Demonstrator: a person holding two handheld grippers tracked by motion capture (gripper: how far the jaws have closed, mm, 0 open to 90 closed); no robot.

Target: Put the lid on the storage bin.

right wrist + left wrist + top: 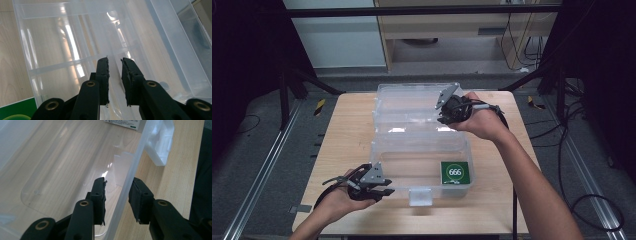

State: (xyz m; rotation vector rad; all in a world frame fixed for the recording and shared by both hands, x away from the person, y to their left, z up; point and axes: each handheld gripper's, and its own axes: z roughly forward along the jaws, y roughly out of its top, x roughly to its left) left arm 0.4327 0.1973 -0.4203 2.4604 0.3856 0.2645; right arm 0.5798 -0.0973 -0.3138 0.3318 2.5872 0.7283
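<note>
A clear plastic box (377, 150) lies on the wooden table (347, 130) with its clear lid (412, 102) folded back. A green card (455, 172) marked 666 lies in the box's front right corner, also seen as the card (122, 123) and as a green corner (17, 110). My left gripper (387, 191) is at the box's front left corner. In its own view the left gripper (117, 186) straddles the front wall (125, 177), with a gap on the inner side. My right gripper (443, 119) is at the lid's right part. The right gripper (114, 62) has its jaws closed narrowly on a clear ridge of the lid.
A white latch tab (420, 197) hangs from the middle of the box's front wall, near the table's front edge. The lid has moulded dividers (62, 63). Metal frame bars (287, 100) and cables (592, 200) flank the table on the floor.
</note>
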